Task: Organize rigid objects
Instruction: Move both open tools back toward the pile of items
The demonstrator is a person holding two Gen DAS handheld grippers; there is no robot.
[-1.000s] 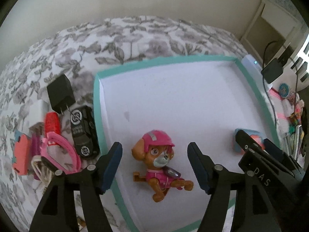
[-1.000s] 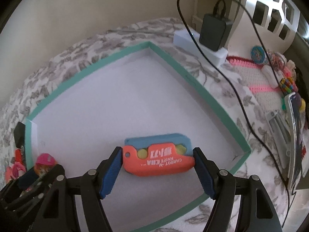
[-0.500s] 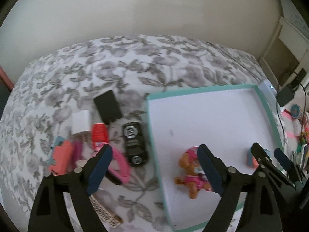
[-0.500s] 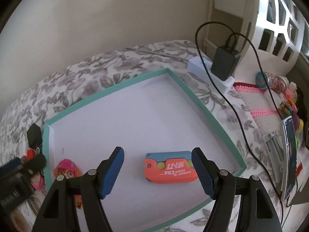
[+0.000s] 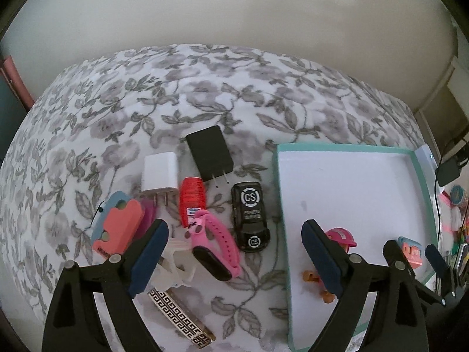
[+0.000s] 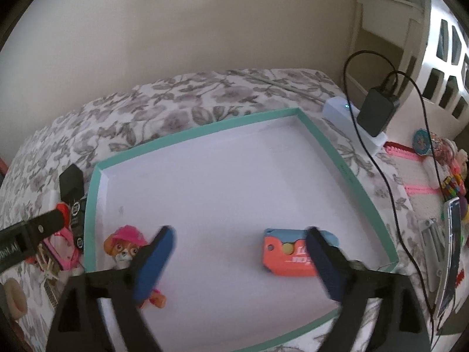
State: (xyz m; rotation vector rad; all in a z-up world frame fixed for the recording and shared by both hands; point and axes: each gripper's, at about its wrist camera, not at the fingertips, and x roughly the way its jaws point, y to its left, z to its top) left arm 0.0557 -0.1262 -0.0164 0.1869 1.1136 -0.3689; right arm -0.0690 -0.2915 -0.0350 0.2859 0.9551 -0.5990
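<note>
A pup figure in a pink helmet (image 6: pixel 124 245) lies inside the teal-rimmed white tray (image 6: pixel 331 152), near the tray's 8 o'clock corner in the right wrist view. An orange and blue folding toy knife (image 6: pixel 288 256) lies flat in the same tray toward 4 o'clock, well apart from the figure. The right gripper (image 6: pixel 239 262) hangs above the tray floor between them; its jaws are opening, its blue pads press on nothing, and the knife sits partly behind the right-hand finger.

In the left wrist view the tray rests on a grey floral bedspread (image 5: pixel 205 88), and a cluster of loose things lies on the bed at 9 o'clock of the tray. Nearest the rim is a black toy car (image 5: pixel 250 215); beside it lie a pink wristband (image 5: pixel 217 245) and a red bottle (image 5: pixel 192 199). A black charger (image 5: pixel 209 152) lies at 12 o'clock of the bottle, a white charger (image 5: pixel 159 174) at 10 o'clock. A second orange and blue knife toy (image 5: pixel 118 224) lies at the cluster's 9 o'clock edge, and a patterned hair clip (image 5: pixel 180 316) at 6 o'clock. The left gripper (image 5: pixel 234 256) hovers over the wristband with jaws spread wide, holding nothing.
</note>
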